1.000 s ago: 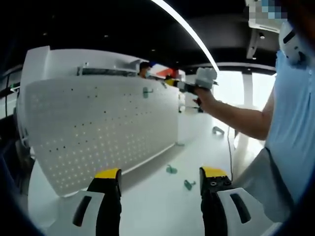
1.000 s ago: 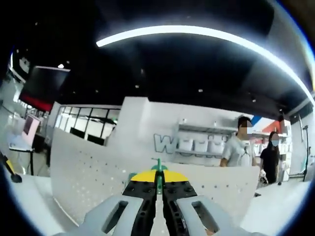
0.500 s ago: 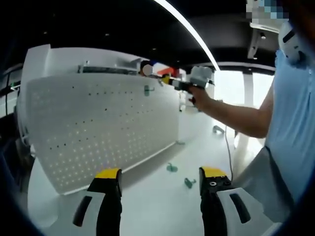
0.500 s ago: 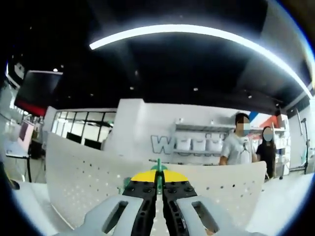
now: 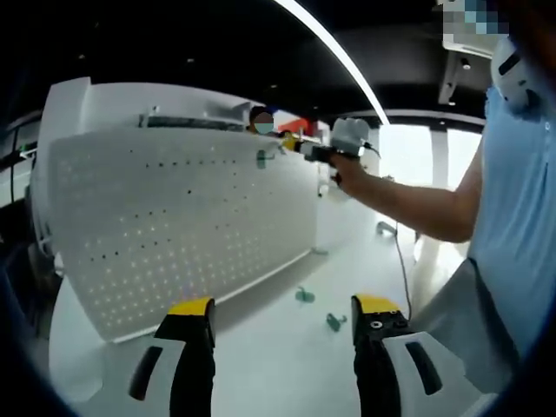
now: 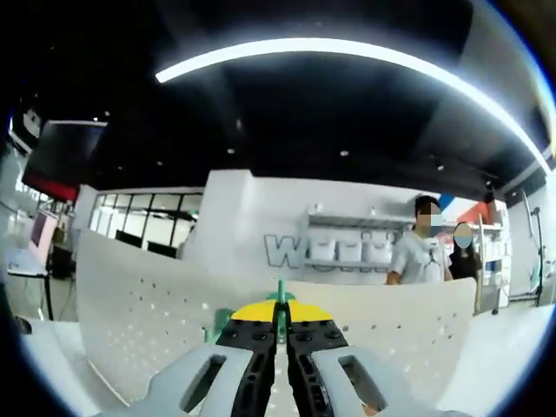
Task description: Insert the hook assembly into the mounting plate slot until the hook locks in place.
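Observation:
A white perforated mounting plate (image 5: pixel 174 226) stands upright on the white table; its top edge also runs across the right gripper view (image 6: pixel 148 304). One green hook (image 5: pixel 261 158) hangs near the plate's top edge. My right gripper (image 6: pixel 280 314) is shut on another green hook (image 6: pixel 280 294), whose tip pokes up between the yellow pads close to the plate's top. In the left gripper view that right gripper (image 5: pixel 304 148) is held up at the plate's upper right. My left gripper (image 5: pixel 282 306) is open, low over the table in front of the plate.
Two loose green hooks (image 5: pixel 305 296) (image 5: pixel 335 322) lie on the table (image 5: pixel 278 365) in front of the plate, and another small part (image 5: pixel 385 228) lies farther back. The person's arm (image 5: pixel 408 204) reaches across at right. Two people (image 6: pixel 421 256) stand behind the plate.
The right gripper with its hook has moved left along the plate's top toward the hanging hook. The left gripper has held still.

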